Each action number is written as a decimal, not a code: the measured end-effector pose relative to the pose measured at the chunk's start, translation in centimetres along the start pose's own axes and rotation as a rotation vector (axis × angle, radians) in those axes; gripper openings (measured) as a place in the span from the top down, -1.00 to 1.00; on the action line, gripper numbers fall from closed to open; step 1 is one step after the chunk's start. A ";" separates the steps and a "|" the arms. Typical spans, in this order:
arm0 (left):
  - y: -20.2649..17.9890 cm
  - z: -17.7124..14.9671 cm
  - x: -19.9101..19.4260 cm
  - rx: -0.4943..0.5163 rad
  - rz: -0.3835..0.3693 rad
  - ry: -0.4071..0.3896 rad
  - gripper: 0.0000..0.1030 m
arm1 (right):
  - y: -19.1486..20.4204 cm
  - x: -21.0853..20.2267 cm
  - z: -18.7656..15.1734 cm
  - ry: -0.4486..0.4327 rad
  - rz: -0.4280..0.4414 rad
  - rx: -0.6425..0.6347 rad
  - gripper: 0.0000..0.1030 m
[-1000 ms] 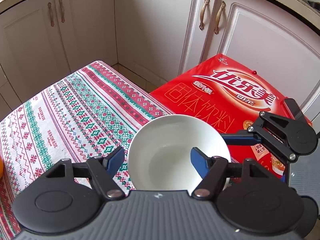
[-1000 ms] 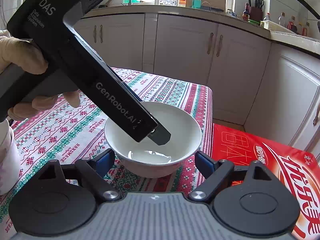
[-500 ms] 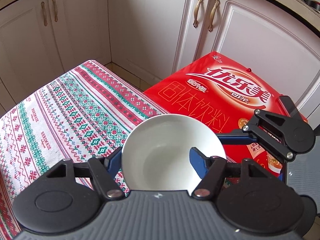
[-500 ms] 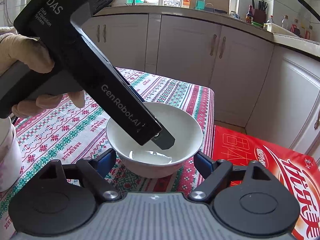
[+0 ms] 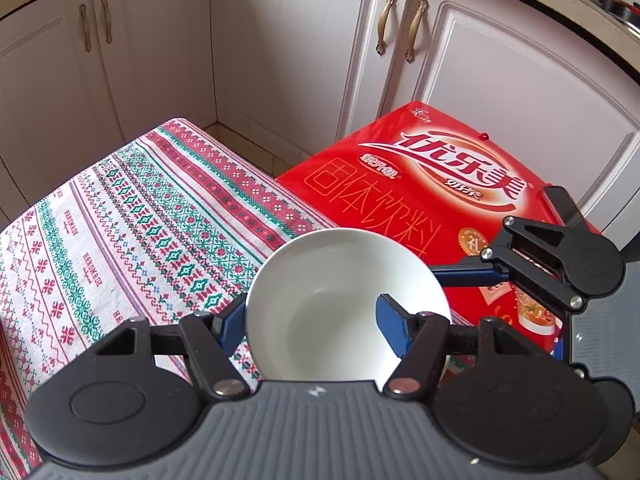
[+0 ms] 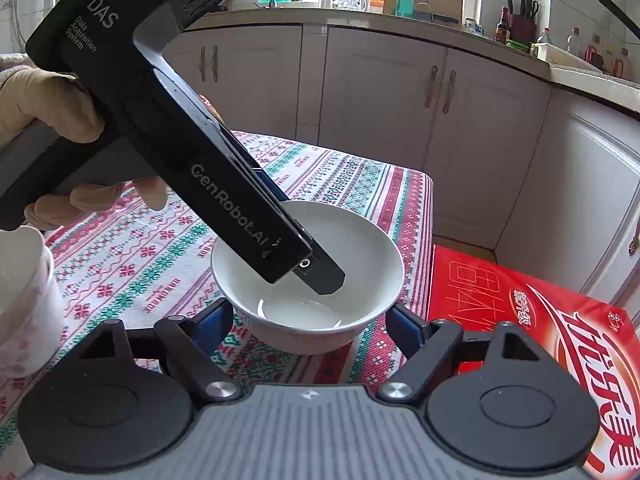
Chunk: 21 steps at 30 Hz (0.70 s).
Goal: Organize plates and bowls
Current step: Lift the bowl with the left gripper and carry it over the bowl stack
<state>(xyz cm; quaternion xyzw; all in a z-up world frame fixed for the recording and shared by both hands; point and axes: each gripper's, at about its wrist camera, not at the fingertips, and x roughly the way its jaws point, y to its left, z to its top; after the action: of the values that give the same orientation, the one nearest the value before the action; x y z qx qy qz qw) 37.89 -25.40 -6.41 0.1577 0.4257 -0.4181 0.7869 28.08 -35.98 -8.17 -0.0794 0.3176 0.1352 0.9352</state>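
One table w/ patterned cloth, white cabinets behind, red box beside; white bowl near table edge; left hand-held gripper clamps its rim, just closed; right hand-held gripper straddles bowl, pads apart, closing.

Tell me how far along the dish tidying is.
No finished stack is in view. The left gripper is clamped on the wall of the white ceramic bowl, one finger inside; the right gripper, open, has just been closing beside its base. Left: lifting it off the red-and-green patterned tablecloth and stacking it.
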 end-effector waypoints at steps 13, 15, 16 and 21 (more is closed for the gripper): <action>-2.9 -2.6 -7.0 -0.010 0.025 -0.063 -0.29 | 2.8 -5.5 1.5 0.000 0.054 -0.014 -0.68; -3.3 -3.2 -8.1 -0.013 0.032 -0.074 -0.29 | 3.4 -6.4 1.8 -0.005 0.067 -0.015 -0.68; -3.4 -3.5 -8.7 -0.016 0.035 -0.080 -0.29 | 3.8 -6.8 1.9 -0.008 0.072 -0.016 -0.68; -4.0 -5.5 -11.3 -0.042 0.055 -0.110 -0.29 | 5.9 -8.6 2.3 -0.019 0.087 -0.047 -0.68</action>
<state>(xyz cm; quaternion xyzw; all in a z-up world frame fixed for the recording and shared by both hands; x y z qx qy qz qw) 28.51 -18.53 -0.18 0.1295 0.3858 -0.3956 0.8233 21.04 -31.56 -1.40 -0.0864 0.3086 0.1838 0.9293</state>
